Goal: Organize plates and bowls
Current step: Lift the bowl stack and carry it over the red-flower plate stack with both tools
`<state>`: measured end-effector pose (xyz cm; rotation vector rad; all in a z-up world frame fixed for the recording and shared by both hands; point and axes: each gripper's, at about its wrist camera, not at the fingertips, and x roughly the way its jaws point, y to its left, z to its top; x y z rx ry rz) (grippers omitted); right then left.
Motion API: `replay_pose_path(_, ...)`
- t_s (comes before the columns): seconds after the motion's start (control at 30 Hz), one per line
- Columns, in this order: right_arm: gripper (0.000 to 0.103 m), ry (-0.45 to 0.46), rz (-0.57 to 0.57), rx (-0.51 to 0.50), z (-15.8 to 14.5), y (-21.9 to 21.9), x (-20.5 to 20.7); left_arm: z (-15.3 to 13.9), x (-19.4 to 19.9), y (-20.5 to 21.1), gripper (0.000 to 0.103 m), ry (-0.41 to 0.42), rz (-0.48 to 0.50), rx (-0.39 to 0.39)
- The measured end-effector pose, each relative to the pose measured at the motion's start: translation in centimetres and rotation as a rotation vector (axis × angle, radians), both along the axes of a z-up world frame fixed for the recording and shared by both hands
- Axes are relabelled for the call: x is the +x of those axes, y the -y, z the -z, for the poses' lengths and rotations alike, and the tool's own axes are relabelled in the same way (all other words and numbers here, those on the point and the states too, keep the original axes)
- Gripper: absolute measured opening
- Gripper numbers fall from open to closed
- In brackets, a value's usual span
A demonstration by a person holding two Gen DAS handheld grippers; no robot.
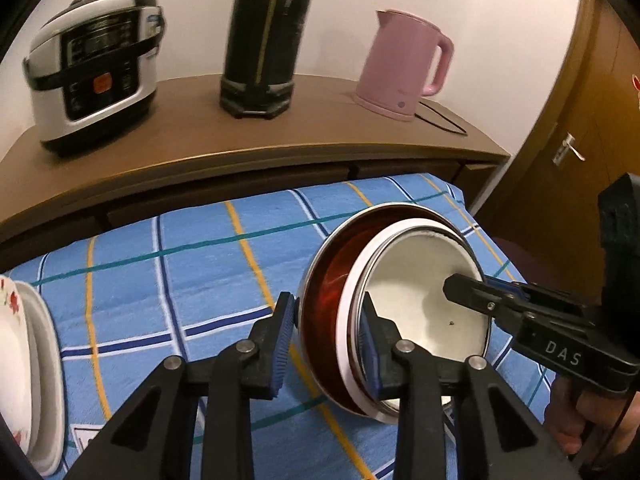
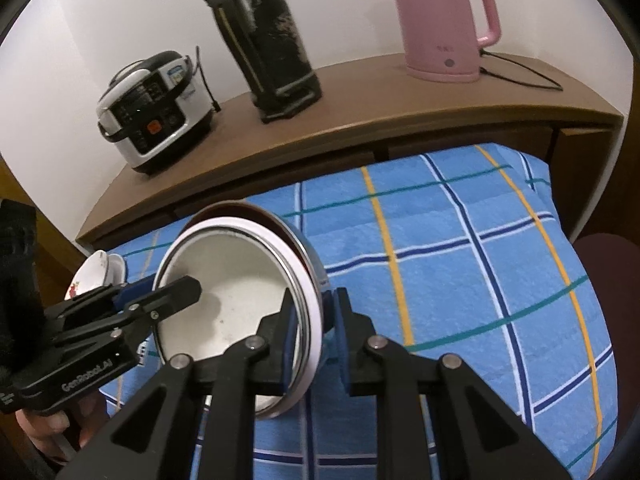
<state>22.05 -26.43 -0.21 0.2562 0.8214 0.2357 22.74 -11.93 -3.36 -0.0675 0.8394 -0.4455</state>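
Right now I have both tools clamped on the nested bowls (image 1: 400, 312), left tool (image 1: 326, 344) and right tool (image 2: 316, 328) on opposite rims (mouth tilted toward me), above the checked bench (image 1: 200, 272), floral plates (image 1: 16, 360) far left.

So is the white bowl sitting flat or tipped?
Tipped. The white bowl, nested in the red-lined bowl, faces sideways, with both tools straddling their rims above the blue checked cloth.

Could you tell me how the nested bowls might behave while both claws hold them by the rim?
The bowls look rigid, with a shiny steel shell, so probably slippery. Tilted, the white inner bowl might slide out. Left claw and right claw pinch opposite rims.
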Motion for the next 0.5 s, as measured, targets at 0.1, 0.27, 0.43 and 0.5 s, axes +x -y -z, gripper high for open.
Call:
replay_pose_path(0.1,0.018,0.009,-0.024,-0.003,-0.4,-1.1,0.3,-0.2,-0.3,-1.1,0.032,0.009,-0.028,0.001)
replay_pose_path(0.27,0.018,0.007,-0.086,-0.003,-0.7,-3.6,1.1,-0.3,-0.8,-3.9,0.033,-0.007,-0.094,-0.025)
replay_pose_path(0.43,0.018,0.021,-0.160,0.002,-1.3,-6.7,1.8,-0.4,-1.7,-7.0,0.033,-0.002,-0.172,-0.033)
replay_pose_path(0.5,0.018,0.027,-0.184,0.004,-1.5,-7.8,2.0,-0.5,-2.2,-8.1,0.032,0.005,-0.202,-0.034)
